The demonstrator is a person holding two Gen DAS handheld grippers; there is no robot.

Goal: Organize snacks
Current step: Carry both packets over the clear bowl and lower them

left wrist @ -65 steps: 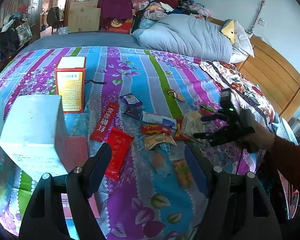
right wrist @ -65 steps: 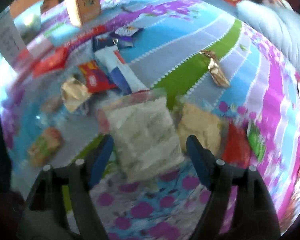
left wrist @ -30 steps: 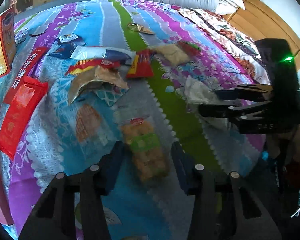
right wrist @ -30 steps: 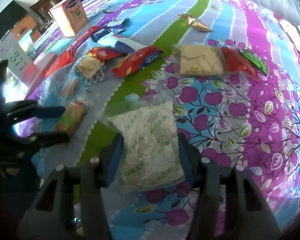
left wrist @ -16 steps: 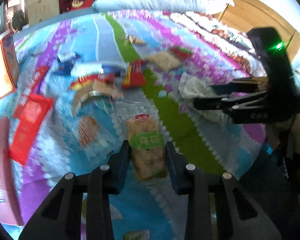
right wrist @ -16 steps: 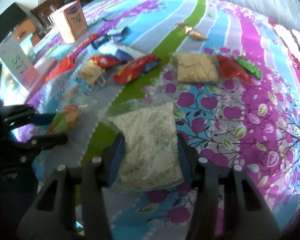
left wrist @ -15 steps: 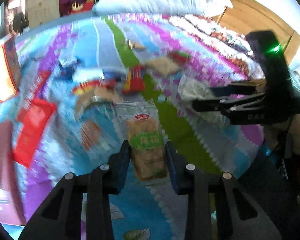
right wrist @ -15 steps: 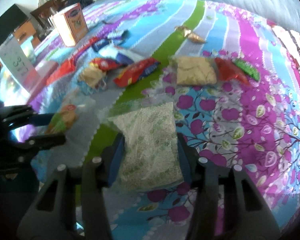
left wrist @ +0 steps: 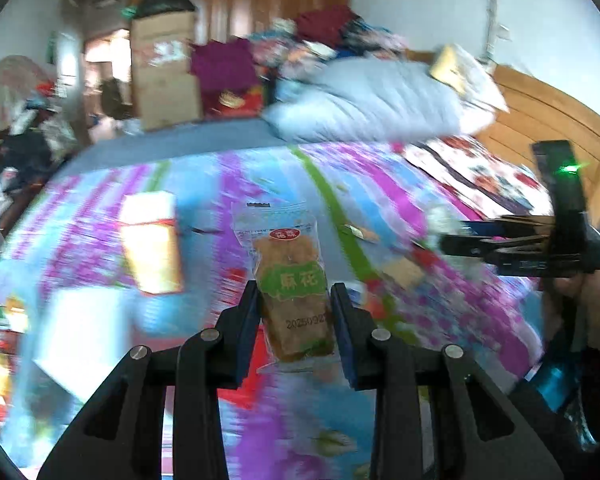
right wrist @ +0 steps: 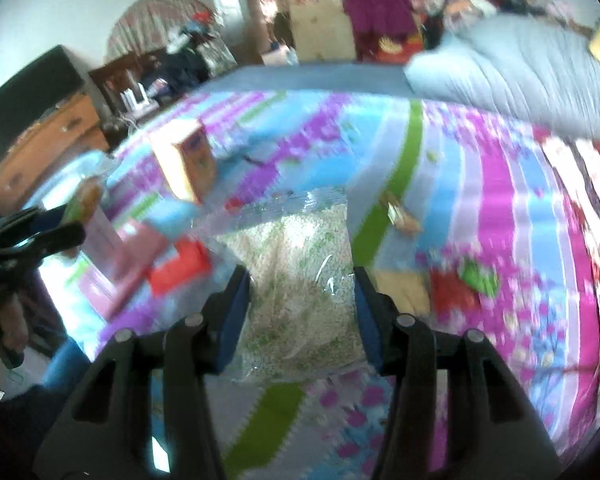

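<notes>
Clear plastic wrapped both held snacks. The left claw (left wrist: 294, 312) was clamped on a packet of fried twists (left wrist: 290, 280) with a green label, lifted above the bed (left wrist: 380, 184). The right claw (right wrist: 302, 300) squeezed a clear bag of pale puffed rice (right wrist: 300, 280), also raised off the striped bedspread. Farther off, blurred wrappers lay scattered, and an orange carton (right wrist: 186, 168) stood upright at the far left, contents unseen.
</notes>
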